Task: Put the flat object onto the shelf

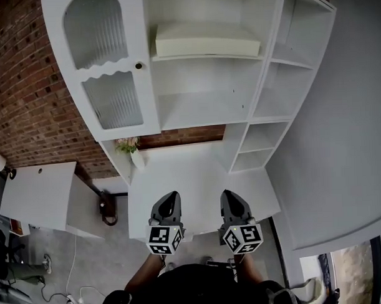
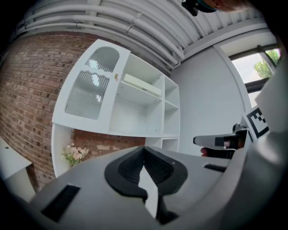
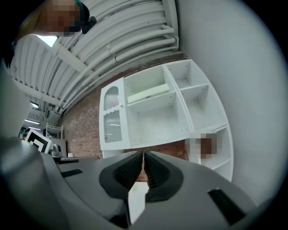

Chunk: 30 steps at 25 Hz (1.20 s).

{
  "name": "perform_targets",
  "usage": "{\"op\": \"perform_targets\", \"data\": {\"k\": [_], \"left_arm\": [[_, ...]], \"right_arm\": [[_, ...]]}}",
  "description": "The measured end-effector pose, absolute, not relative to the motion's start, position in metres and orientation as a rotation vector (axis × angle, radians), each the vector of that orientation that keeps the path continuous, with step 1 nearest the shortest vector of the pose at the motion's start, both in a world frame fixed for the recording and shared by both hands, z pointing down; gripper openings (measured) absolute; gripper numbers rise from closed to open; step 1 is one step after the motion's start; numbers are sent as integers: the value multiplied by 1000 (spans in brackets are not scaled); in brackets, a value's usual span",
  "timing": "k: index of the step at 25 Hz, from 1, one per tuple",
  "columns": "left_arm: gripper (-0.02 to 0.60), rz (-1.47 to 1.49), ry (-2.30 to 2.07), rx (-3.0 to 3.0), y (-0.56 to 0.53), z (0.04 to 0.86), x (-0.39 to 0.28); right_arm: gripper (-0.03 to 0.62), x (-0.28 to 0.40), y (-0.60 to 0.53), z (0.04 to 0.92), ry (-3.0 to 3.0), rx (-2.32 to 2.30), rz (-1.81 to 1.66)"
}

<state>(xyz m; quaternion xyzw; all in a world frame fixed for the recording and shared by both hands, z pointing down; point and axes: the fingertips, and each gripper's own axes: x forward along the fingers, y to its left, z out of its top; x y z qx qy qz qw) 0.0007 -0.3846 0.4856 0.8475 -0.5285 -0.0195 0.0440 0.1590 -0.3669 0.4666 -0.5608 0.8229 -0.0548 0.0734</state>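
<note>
My left gripper (image 1: 171, 197) and right gripper (image 1: 229, 195) sit side by side, each with jaws pressed together and holding nothing. The flat object (image 1: 205, 40) lies on the upper shelf (image 1: 200, 57) of the white cabinet (image 1: 263, 83), well ahead of and above both jaw tips.

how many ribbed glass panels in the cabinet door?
2: an arched upper panel and a lower panel beneath it, both in the cabinet door. None appears hidden.
</note>
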Motion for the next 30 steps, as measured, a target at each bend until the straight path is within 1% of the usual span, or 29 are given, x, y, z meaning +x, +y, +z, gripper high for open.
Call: {"op": "perform_targets", "data": {"k": [7, 30], "left_arm": [[9, -70, -1578, 2578, -367, 503, 3], [9, -62, -1606, 2559, -353, 507, -5]], "right_arm": [[32, 148, -351, 508, 2555, -1742, -195], [27, 138, -348, 512, 2612, -1729, -129]]}}
